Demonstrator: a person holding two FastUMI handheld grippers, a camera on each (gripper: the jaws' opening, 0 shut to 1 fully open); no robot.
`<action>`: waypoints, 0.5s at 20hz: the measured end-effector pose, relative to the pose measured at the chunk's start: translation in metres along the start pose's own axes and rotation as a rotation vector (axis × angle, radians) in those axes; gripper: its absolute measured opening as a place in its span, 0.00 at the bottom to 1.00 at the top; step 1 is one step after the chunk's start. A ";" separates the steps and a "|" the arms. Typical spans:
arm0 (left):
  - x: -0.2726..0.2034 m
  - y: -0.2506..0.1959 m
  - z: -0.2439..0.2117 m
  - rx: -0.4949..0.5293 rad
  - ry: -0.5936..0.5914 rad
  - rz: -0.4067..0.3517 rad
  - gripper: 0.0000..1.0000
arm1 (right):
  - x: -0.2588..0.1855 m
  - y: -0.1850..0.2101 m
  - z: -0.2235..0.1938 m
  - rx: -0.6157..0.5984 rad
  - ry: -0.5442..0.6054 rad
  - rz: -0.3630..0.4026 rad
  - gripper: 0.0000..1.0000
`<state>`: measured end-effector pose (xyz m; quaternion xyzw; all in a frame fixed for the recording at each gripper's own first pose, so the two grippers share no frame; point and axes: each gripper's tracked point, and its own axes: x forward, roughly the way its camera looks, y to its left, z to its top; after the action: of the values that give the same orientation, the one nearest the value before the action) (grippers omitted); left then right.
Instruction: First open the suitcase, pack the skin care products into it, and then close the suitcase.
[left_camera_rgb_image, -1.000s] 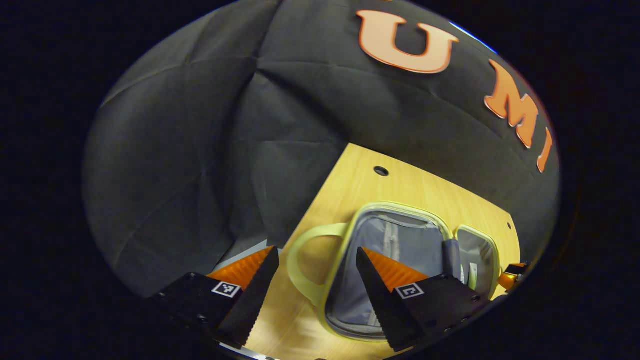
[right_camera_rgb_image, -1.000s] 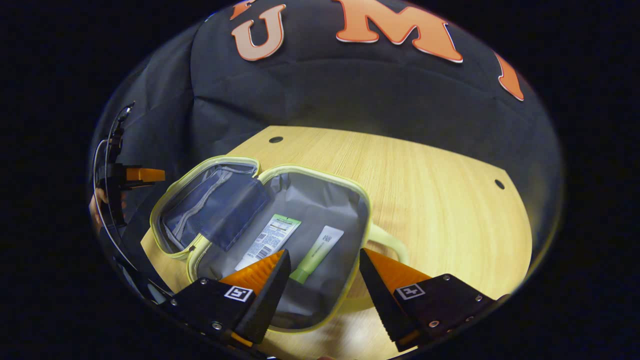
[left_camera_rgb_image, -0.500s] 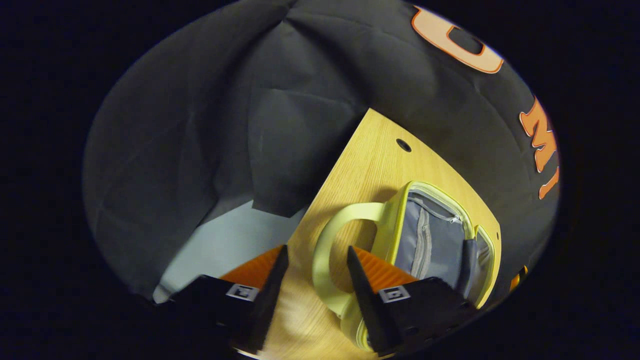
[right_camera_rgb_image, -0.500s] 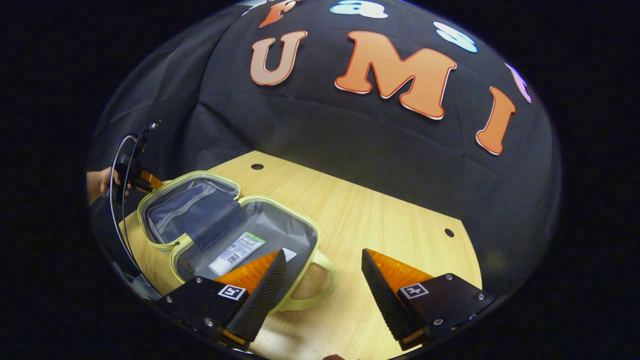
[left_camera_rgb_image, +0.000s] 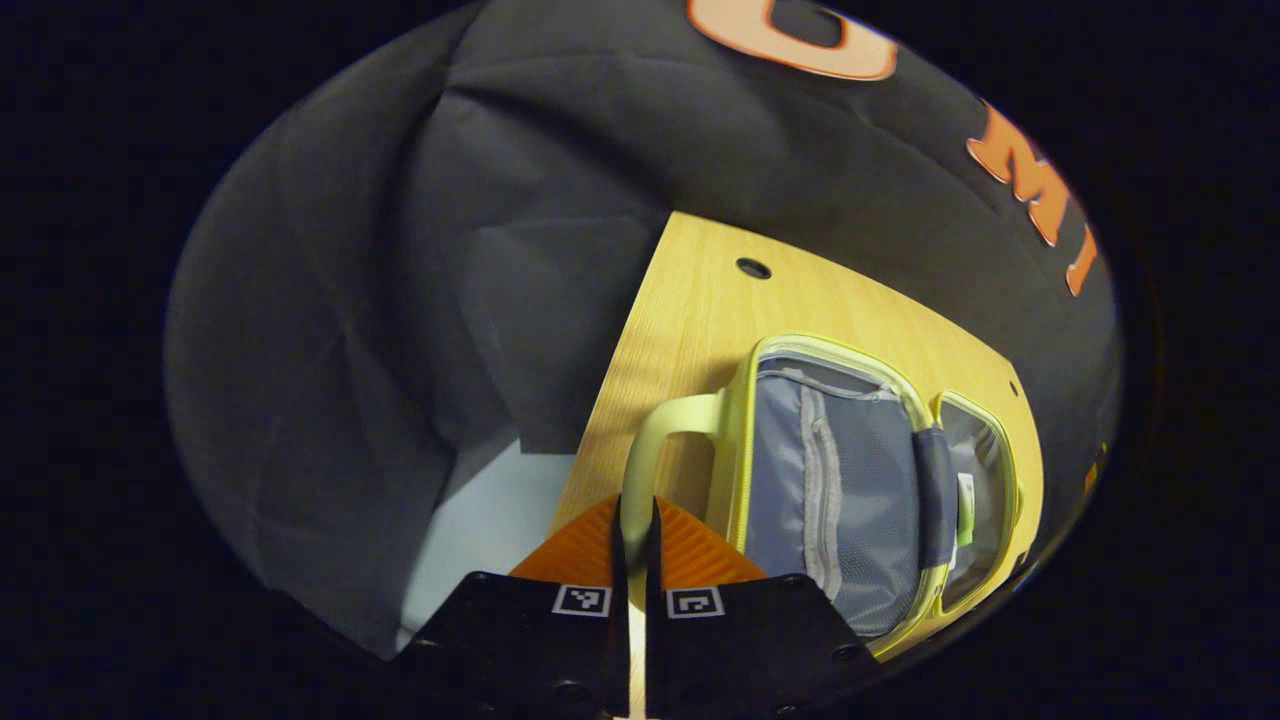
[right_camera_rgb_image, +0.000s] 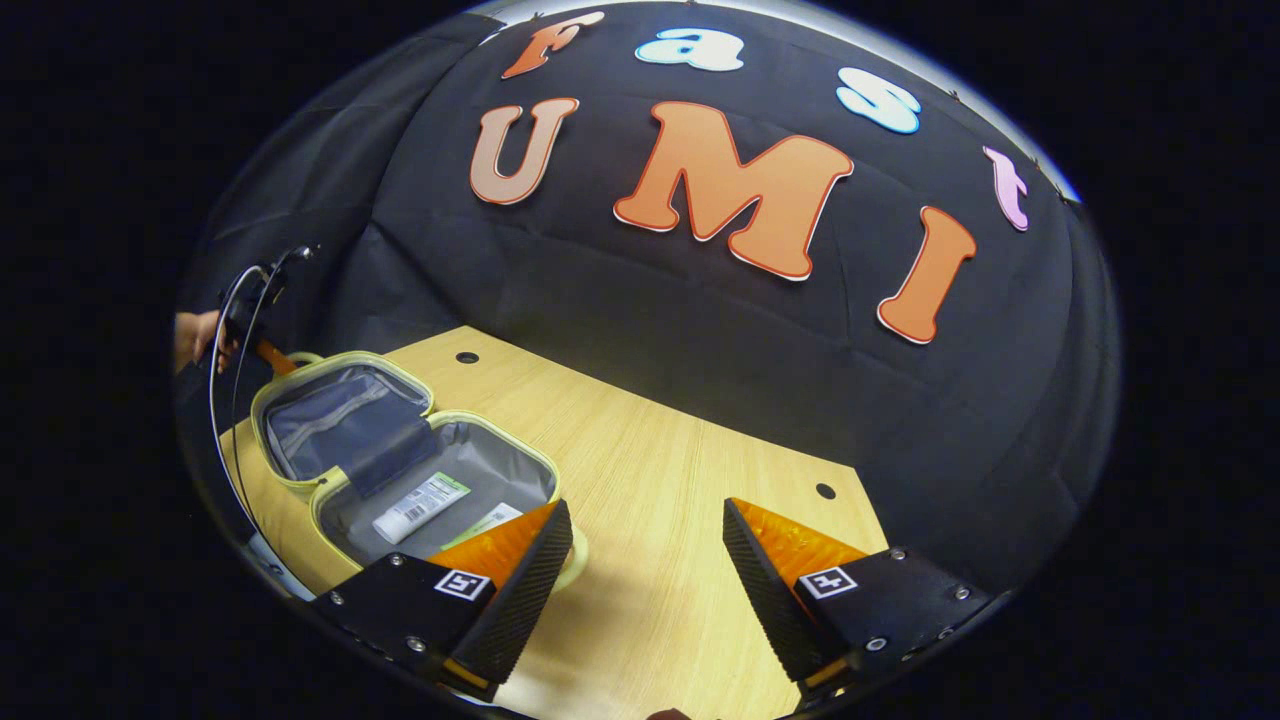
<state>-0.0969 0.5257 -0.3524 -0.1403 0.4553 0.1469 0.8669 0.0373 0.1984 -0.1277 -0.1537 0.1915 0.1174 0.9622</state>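
A small yellow-green suitcase (left_camera_rgb_image: 830, 480) with grey lining lies open on the wooden table (left_camera_rgb_image: 700, 300). My left gripper (left_camera_rgb_image: 634, 505) is shut on the loop handle (left_camera_rgb_image: 665, 430) of the nearer half, both fingers pressing it. In the right gripper view the open suitcase (right_camera_rgb_image: 340, 420) is at the left. A white tube (right_camera_rgb_image: 410, 508) and a green tube (right_camera_rgb_image: 490, 520) lie in its near half, the green one partly behind my finger. My right gripper (right_camera_rgb_image: 640, 570) is open over bare table, to the right of the suitcase. The left gripper (right_camera_rgb_image: 258, 345) and a hand (right_camera_rgb_image: 195, 335) show at the suitcase's far side.
The table (right_camera_rgb_image: 650, 520) has small round holes (left_camera_rgb_image: 752, 268) (right_camera_rgb_image: 824, 491). Its left edge drops to pale floor (left_camera_rgb_image: 480, 530) just beside the handle. A cable (right_camera_rgb_image: 215, 400) hangs by the left gripper. Black cloth walls stand close behind the table.
My left gripper moved onto the handle and shut on it. My right gripper drew back and to the right, away from the suitcase's inside, staying open.
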 end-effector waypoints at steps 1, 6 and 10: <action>-0.012 -0.006 0.012 0.046 -0.032 0.017 0.06 | -0.001 -0.001 -0.001 0.003 -0.006 0.005 0.96; -0.082 -0.049 0.072 0.145 -0.182 0.025 0.05 | -0.002 -0.012 -0.002 -0.001 -0.042 0.021 0.96; -0.128 -0.108 0.098 0.188 -0.283 -0.008 0.05 | -0.001 -0.018 0.002 0.000 -0.077 0.058 0.96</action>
<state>-0.0517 0.4470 -0.1811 -0.0384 0.3398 0.1187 0.9322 0.0424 0.1821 -0.1211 -0.1436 0.1585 0.1510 0.9651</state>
